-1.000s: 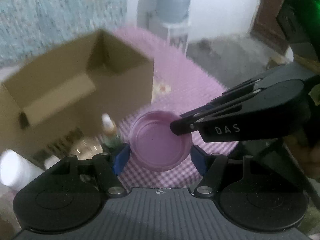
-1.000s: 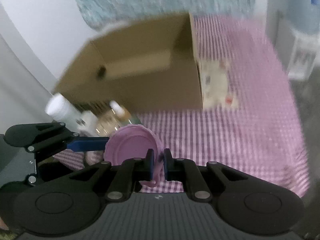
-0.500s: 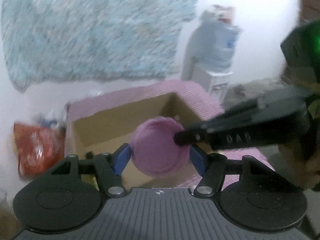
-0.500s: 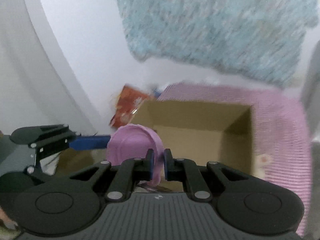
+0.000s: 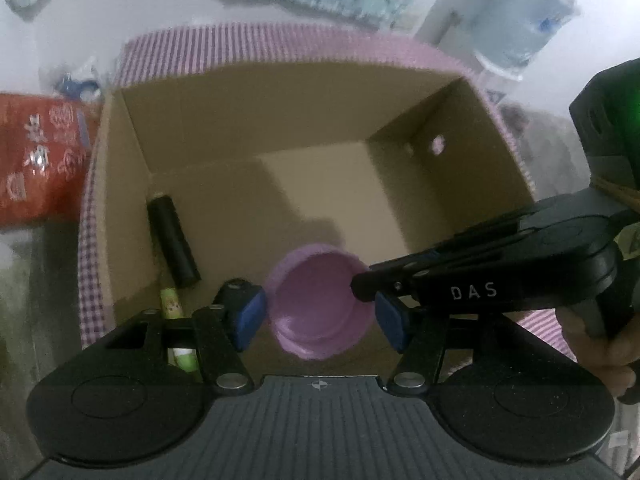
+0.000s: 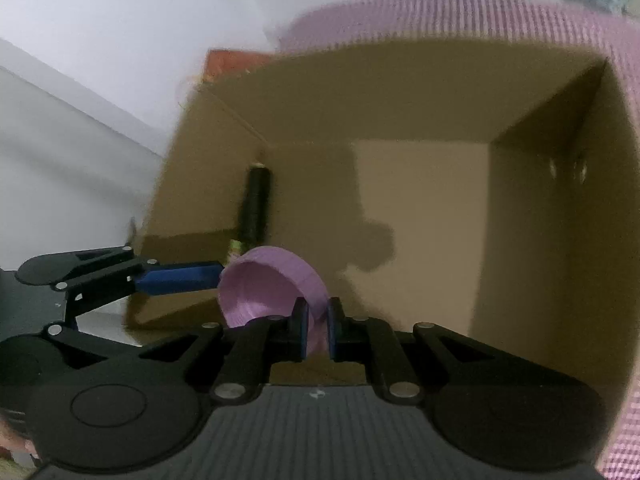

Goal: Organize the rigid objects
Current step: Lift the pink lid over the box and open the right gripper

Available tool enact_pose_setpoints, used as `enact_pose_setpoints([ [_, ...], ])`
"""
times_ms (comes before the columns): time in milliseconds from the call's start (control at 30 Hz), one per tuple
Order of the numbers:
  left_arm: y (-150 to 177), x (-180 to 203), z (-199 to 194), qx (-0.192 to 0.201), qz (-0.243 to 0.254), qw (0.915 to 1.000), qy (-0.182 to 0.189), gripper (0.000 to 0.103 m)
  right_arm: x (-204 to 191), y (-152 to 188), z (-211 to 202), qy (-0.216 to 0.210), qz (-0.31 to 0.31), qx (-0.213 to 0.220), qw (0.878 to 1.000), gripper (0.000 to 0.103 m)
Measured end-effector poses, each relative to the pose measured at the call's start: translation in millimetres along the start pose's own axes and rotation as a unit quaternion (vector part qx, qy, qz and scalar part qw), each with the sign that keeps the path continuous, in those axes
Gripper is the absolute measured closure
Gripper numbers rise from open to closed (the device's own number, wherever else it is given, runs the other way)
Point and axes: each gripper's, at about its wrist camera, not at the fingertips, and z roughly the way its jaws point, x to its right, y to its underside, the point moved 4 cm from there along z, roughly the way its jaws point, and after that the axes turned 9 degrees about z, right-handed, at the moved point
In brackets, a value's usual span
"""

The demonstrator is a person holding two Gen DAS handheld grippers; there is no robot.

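Note:
A purple plastic bowl (image 5: 320, 300) hangs over the open cardboard box (image 5: 320, 120), tilted on its side. My right gripper (image 6: 317, 334) is shut on the bowl's rim (image 6: 316, 292) and comes in from the right in the left wrist view (image 5: 360, 288). My left gripper (image 5: 320, 318) spans the bowl, its blue pads (image 5: 248, 316) lying against the left and right sides. One blue finger (image 6: 180, 278) touches the bowl's far edge in the right wrist view. The box floor beneath the bowl is bare cardboard.
Inside the box, a black cylinder (image 5: 172, 240) and a green-and-yellow tube (image 5: 172, 304) lie along the left wall. The box stands on a purple checked cloth (image 5: 280, 44). A red packet (image 5: 36, 160) lies to the left, a water bottle (image 5: 516, 20) stands far right. A person's hand (image 5: 600, 344) holds the right gripper.
Both grippers have carried the purple bowl from the cloth in front of the box up and over its open top. The views now look down into the box.

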Motion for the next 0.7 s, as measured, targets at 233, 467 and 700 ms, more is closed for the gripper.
enact_pose_setpoints([
  [233,0,-5,14,-0.019,0.002,0.9993,-0.032,0.033,14,-9,28,0.004,0.012,-0.03,0.999,0.093],
  [467,-3,1,-15,0.02,0.012,0.9985,-0.05,0.022,23,-8,20,-0.033,0.035,-0.032,0.998,0.091],
  [700,3,15,-65,0.079,0.011,0.9956,-0.049,0.018,24,-1,-32,-0.089,0.055,0.017,0.994,0.091],
])
